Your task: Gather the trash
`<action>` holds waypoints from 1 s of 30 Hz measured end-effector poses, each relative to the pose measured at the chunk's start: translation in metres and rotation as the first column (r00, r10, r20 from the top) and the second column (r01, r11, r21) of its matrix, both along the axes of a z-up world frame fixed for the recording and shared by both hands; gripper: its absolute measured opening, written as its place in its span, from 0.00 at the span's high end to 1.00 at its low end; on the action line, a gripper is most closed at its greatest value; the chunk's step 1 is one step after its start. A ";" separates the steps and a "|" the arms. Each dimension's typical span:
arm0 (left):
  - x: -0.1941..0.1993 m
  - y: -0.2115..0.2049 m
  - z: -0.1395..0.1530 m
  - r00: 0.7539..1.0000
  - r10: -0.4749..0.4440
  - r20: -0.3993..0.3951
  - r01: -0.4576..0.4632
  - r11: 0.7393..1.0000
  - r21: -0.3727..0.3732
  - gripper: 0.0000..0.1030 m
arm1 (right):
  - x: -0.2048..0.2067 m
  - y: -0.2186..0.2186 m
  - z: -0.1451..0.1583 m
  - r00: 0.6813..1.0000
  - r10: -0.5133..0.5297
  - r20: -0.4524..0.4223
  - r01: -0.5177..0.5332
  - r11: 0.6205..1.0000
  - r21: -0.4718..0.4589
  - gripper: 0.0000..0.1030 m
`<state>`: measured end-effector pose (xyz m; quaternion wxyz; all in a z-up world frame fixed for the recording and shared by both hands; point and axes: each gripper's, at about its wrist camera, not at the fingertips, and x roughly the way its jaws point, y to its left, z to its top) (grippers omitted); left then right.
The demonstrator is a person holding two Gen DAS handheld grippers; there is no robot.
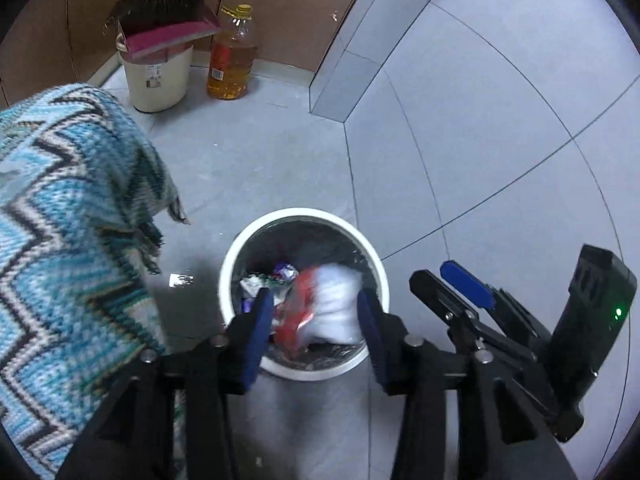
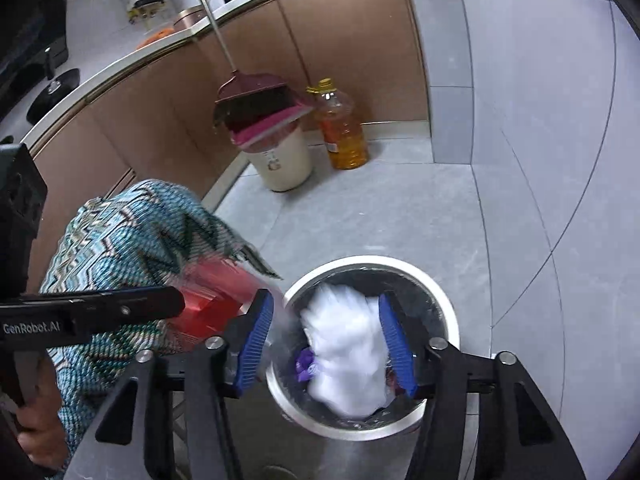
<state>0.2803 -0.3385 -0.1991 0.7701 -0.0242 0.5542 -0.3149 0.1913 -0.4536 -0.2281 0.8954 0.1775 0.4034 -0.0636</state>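
Left tool (image 1: 314, 294) spread wide above the white-rimmed bin (image 1: 304, 214), blue pads either side of the opening, clamped on nothing. Between the pads, a red packet (image 1: 296, 316), smeared by motion, edges hard to make out; cannot tell whether resting on the other trash or in mid-air. Beside it a white crumpled wad (image 1: 336, 304), equally blurred, lying inside the dark-lined bin toward its right side. Underneath, partly covered, a purple wrapper (image 1: 284, 270) and other scraps too small to name.

Right tool (image 2: 326, 298) also gaping wide over the same bin, gripping nothing, with the white wad showing between its pads but down inside the bin. Seen from this side, the red packet a translucent blur to the left of the bin rim, half hidden behind the right tool's left finger and just off the tip of the left tool. Impossible to say whether touching that tip.

Zigzag knitted blanket (image 1: 60, 240) filling the left, draped over something unseen, fringe hanging near the bin. Further back on the grey floor (image 1: 480, 140), against the brown cabinets, a cream bucket (image 1: 158, 80) topped by a maroon dustpan and broom (image 1: 160, 0), handle cut off, and an oil bottle (image 1: 232, 56) just beside it.
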 end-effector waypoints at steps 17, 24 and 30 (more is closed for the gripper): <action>-0.111 0.114 0.096 0.897 0.177 0.404 -0.221 0.973 0.063 0.58 | -0.068 0.072 0.077 0.988 0.093 0.122 -0.088 0.995 -0.047 0.45; -0.179 0.187 0.139 0.782 0.264 0.564 -0.394 0.911 0.119 0.58 | -0.099 0.152 0.121 0.951 0.251 0.181 -0.239 0.967 -0.087 0.44; -0.227 0.249 0.158 0.710 0.337 0.618 -0.510 0.852 0.121 0.58 | -0.128 0.222 0.156 0.895 0.380 0.235 -0.361 0.925 -0.122 0.43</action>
